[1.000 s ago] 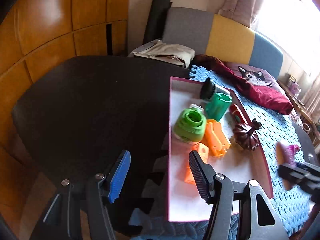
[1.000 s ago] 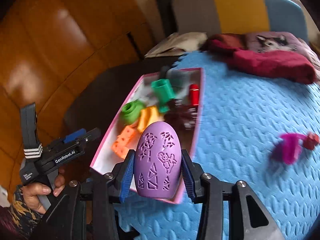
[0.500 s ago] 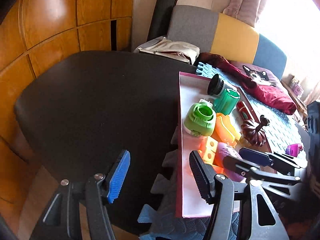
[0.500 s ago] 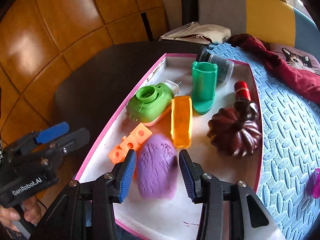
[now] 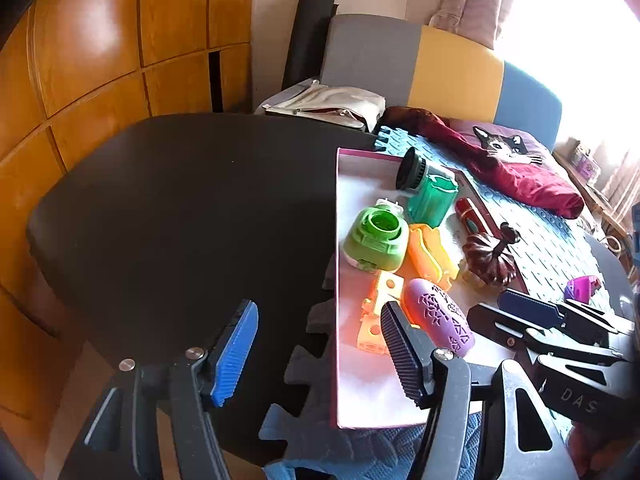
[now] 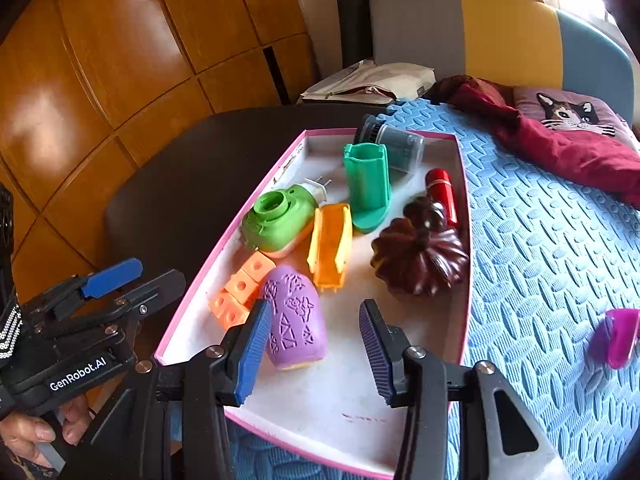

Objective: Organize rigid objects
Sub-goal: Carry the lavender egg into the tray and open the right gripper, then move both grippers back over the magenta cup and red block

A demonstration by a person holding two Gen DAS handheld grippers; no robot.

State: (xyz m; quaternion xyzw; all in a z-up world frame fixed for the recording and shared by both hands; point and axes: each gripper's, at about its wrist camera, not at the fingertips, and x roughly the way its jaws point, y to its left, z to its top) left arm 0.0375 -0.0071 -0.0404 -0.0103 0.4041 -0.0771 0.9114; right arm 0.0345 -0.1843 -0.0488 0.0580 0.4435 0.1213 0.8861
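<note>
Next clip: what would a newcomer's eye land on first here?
The pink-rimmed tray on the blue foam mat, crowded with bright toys. Nearest lies a purple patterned egg, just ahead of the open right tool. A magenta piece sits alone on the mat, right of the tray.
</note>
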